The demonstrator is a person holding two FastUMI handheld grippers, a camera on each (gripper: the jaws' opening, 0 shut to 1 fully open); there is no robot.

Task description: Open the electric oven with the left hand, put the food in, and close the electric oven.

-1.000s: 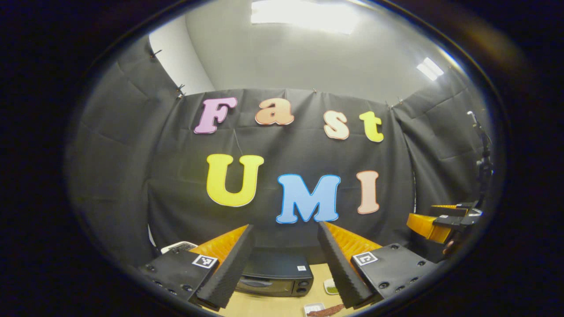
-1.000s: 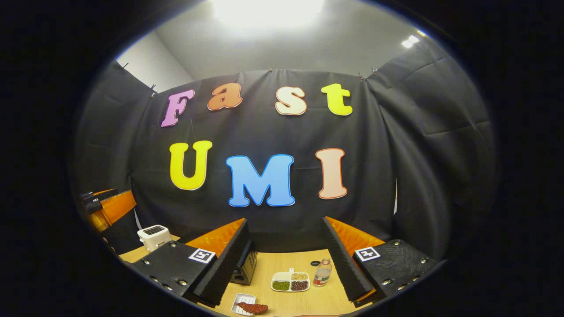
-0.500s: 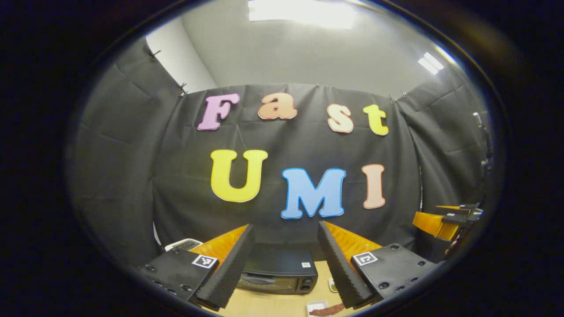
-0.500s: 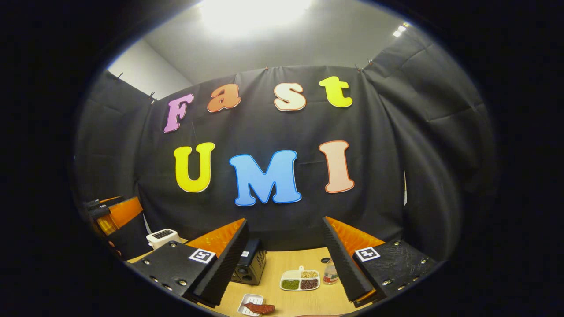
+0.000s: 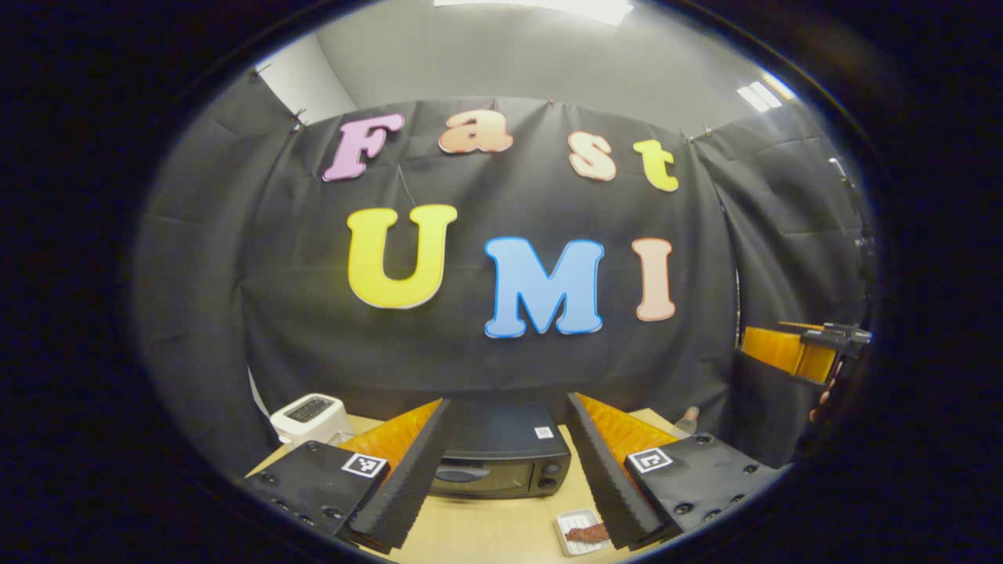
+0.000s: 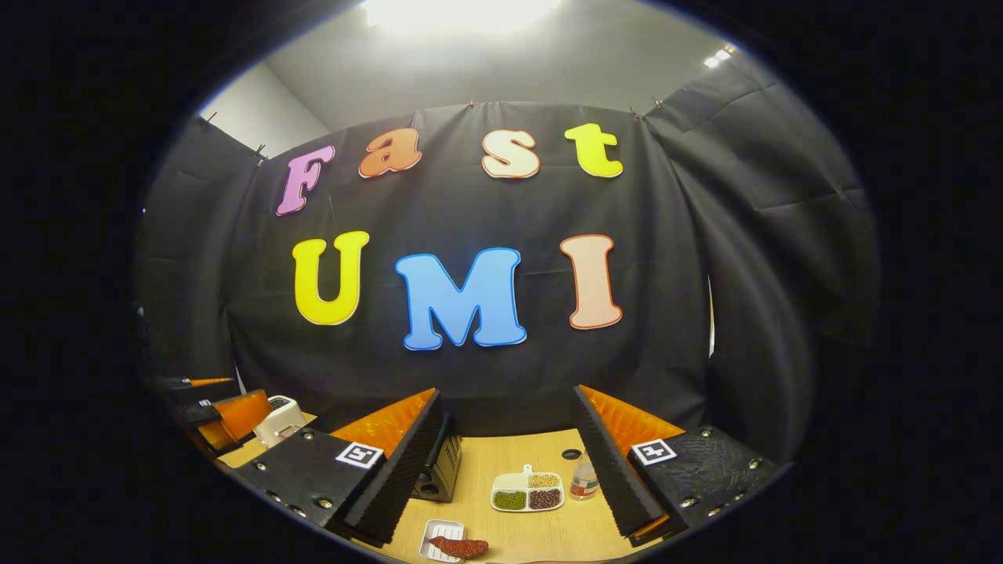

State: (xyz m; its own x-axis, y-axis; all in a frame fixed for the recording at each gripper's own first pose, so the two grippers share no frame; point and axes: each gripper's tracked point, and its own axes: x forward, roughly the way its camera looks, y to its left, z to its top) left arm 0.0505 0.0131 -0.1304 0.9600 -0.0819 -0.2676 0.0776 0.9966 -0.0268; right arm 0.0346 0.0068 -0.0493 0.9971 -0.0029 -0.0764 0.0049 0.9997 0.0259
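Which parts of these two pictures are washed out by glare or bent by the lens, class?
Left gripper view: the ceiling light is blown white and the cloth wall bows at the edges; the oven is sharp. Right gripper view: ceiling glare again, while the divided dish is crisp.

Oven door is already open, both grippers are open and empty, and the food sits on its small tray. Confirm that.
Not quite: the oven door is shut, as the left gripper view shows. The rest stands: the left gripper and right gripper are open and empty, and the food sits on its small tray.
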